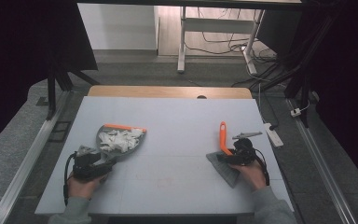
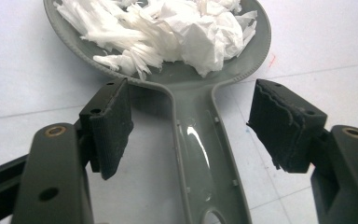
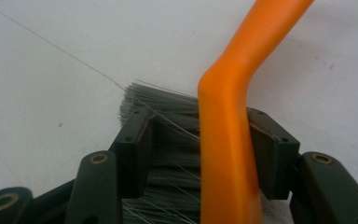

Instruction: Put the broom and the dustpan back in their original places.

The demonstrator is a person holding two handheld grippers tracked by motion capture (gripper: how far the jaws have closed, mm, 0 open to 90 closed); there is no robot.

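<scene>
Leftmost, the left gripper (image 2: pixel 191 135) stands with its jaws apart on either side of the grey plastic dustpan's (image 2: pixel 205 154) handle, pads clear of it; shredded white paper (image 2: pixel 168 32) fills the pan — its far rim is cut off. Rightward, the right gripper (image 3: pixel 200 149) straddles the orange-handled grey-bristled brush (image 3: pixel 226 140) — left pad clear, right pad's contact hidden.

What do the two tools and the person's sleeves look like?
Both the left tool and the right tool are black, each with a black cable. Their fingers carry ribbed black pads and brass-coloured pivots; the right one bears a grey three-cornered plate. Sleeves are grey.
</scene>
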